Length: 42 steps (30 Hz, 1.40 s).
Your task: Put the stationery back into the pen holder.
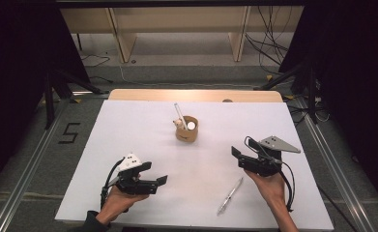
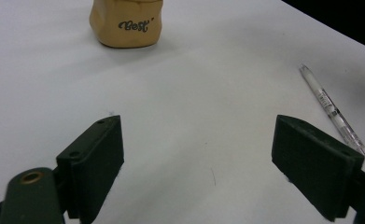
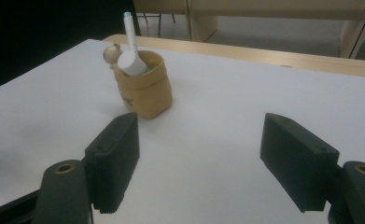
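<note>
A pen (image 1: 230, 195) lies on the white table (image 1: 143, 135) between the left claw (image 1: 161, 180) and right claw (image 1: 236, 152), touching neither.

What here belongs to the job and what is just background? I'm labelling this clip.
Job:
clear plastic pen lying on the white table
tan paper pouch holding a white pen
left gripper, right gripper, both open

Background:
wooden shelving
floor cables

I hold my left gripper (image 1: 161, 180) low at the near left, jaws spread wide and angled toward the right. My right gripper (image 1: 236, 152) sits at the near right, jaws also wide apart, angled left. Both hands grip from below.
</note>
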{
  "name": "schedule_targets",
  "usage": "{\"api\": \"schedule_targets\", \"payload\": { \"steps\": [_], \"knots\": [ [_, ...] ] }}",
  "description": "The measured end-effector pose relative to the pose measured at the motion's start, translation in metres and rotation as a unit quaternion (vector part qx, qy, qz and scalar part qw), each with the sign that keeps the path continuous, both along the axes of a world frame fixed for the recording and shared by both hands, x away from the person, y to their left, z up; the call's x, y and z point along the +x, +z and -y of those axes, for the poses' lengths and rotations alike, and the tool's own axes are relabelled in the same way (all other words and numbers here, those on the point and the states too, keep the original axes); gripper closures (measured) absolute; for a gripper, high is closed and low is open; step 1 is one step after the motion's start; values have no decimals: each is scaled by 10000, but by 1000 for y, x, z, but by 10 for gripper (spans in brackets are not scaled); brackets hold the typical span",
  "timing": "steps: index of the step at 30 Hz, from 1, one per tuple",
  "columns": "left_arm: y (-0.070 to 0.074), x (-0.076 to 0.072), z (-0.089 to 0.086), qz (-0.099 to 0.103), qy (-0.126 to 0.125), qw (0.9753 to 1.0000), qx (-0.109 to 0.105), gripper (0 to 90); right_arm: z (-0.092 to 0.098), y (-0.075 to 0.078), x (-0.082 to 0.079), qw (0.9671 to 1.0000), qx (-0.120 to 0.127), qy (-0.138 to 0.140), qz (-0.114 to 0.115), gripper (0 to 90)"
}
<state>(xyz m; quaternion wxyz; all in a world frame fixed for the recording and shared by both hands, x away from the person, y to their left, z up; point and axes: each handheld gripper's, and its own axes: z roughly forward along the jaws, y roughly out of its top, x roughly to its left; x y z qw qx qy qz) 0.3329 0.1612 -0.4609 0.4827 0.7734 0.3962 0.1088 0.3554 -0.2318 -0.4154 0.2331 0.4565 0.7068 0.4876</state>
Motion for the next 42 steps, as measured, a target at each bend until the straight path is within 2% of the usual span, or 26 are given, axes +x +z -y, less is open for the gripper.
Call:
{"api": "schedule_targets", "payload": {
  "steps": [9, 12, 19, 25, 31, 36, 42],
  "knots": [
    [1, 0, 13, -107, -20, 9999, 80, 162, 6, -6, -9, 10000, 20, -54, -36, 291],
    [1, 0, 21, -117, -68, 9998, 135, 163, 5, -10, -12, 10000, -46, -63, -52, 291],
    [2, -1, 45, -160, -254, 9992, 250, 162, 7, -14, -18, 9999, -24, -75, -119, 287],
    [-2, -1, 70, -231, -510, 9974, 454, 163, 10, -18, -26, 9998, -23, -108, -160, 287],
    [-3, -5, 96, -301, -711, 9958, 497, 165, 14, -23, -29, 9996, -19, -152, -247, 287],
    [-3, -10, 118, -314, -940, 9933, 599, 165, 14, -23, -32, 9996, -13, -167, -242, 285],
    [-4, -14, 135, -378, -1100, 9907, 702, 167, 18, -23, -35, 9995, 15, -220, -247, 280]
  ]
}}
